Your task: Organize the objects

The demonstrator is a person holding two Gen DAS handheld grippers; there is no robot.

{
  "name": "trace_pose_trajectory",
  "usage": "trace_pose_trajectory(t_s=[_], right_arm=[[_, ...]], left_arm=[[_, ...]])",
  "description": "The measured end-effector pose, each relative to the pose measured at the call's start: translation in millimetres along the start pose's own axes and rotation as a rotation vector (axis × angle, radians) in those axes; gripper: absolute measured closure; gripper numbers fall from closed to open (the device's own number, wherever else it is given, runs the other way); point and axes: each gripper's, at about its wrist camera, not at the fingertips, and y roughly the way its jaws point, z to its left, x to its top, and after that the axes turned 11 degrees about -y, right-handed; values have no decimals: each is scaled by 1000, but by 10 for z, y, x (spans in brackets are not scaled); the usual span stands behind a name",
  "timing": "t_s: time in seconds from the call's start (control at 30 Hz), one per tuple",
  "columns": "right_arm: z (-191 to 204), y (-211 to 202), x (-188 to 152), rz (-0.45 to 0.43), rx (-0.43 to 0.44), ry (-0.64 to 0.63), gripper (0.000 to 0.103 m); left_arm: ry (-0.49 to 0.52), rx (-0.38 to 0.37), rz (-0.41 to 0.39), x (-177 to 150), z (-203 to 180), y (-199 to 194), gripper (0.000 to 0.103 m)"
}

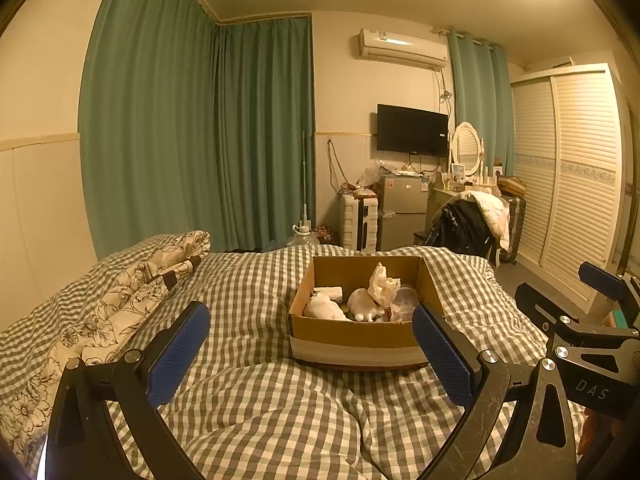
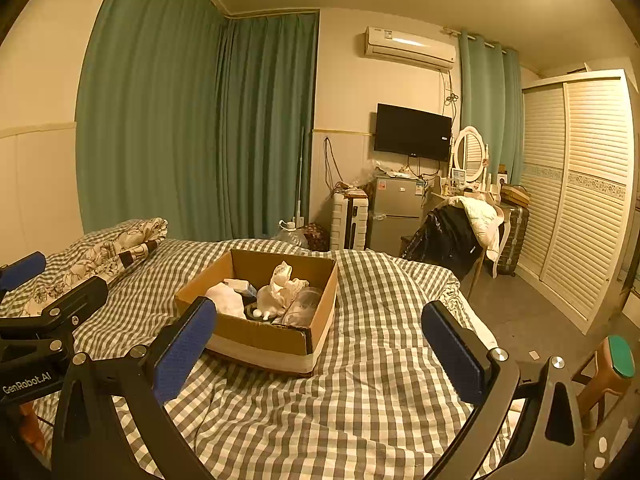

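Cardboard box (image 1: pixel 360 336) of crumpled white items sits mid-frame on the checked bed (image 1: pixel 256 408); left gripper (image 1: pixel 310 354) and right gripper (image 2: pixel 318 354) both hover low in frame, fingers spread, empty

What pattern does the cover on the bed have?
The grey-and-white checked bed cover has a gingham check pattern, clearest in the right wrist view.
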Motion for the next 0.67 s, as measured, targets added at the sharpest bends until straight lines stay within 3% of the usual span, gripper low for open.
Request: trace_pose_trajectory(t_s=[0.67], right_arm=[[14,0,-21,13,7,-7,0]], left_arm=[[-5,4,15,-22,10,-3,0]])
